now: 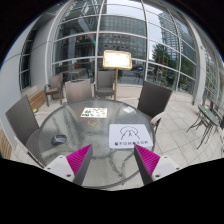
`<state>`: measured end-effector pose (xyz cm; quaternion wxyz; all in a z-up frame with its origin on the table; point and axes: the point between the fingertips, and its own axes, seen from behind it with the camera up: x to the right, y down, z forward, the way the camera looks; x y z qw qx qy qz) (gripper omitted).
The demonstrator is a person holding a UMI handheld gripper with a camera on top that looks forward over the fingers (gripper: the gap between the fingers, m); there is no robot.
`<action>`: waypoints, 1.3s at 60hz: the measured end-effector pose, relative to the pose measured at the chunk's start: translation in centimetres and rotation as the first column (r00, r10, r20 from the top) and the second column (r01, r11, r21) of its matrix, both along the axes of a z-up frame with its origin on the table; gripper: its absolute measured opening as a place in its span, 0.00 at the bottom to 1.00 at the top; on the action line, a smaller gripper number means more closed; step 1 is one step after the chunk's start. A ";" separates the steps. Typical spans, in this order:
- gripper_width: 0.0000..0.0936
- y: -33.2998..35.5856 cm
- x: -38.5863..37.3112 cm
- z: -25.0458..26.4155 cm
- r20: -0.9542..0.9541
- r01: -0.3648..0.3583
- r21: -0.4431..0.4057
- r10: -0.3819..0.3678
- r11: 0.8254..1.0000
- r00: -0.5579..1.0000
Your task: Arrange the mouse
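Outdoors, your hand-held gripper [113,162] hovers above a round glass tabletop [60,135], its 2 magenta pads [78,157] spread apart with nothing between them. Just ahead of the fingers lies a white mat [131,136] printed with a mouse outline. A small white object [95,112], possibly the mouse, rests farther back on the tabletop; you cannot tell for certain. Grey chairs [153,99] ring the tabletop, with a glass-fronted building [110,30] beyond.
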<state>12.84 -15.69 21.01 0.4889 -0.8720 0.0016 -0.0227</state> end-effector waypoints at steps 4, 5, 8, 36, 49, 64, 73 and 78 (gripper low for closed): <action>0.89 -0.6 -0.5 -1.3 -0.010 0.001 -0.031 -0.002 1.000 1.000; 0.89 -0.7 -0.7 -1.9 -0.016 0.000 -0.039 -0.001 0.999 1.000; 0.89 -0.6 -2.3 -5.3 -0.030 0.001 -0.063 -0.003 0.998 1.000; 0.91 3.4 -28.3 -20.8 -0.137 -0.214 -0.284 0.181 0.935 0.974; 0.89 12.2 -32.1 -22.7 -0.096 -0.178 -0.287 0.157 0.941 0.983; 0.89 20.2 -36.1 -22.6 -0.096 -0.220 -0.281 0.200 0.934 0.975; 0.78 22.5 -37.4 -22.9 -0.065 -0.239 -0.302 0.230 0.923 0.971; 0.63 23.3 -37.4 -22.9 -0.069 -0.226 -0.307 0.215 0.924 0.974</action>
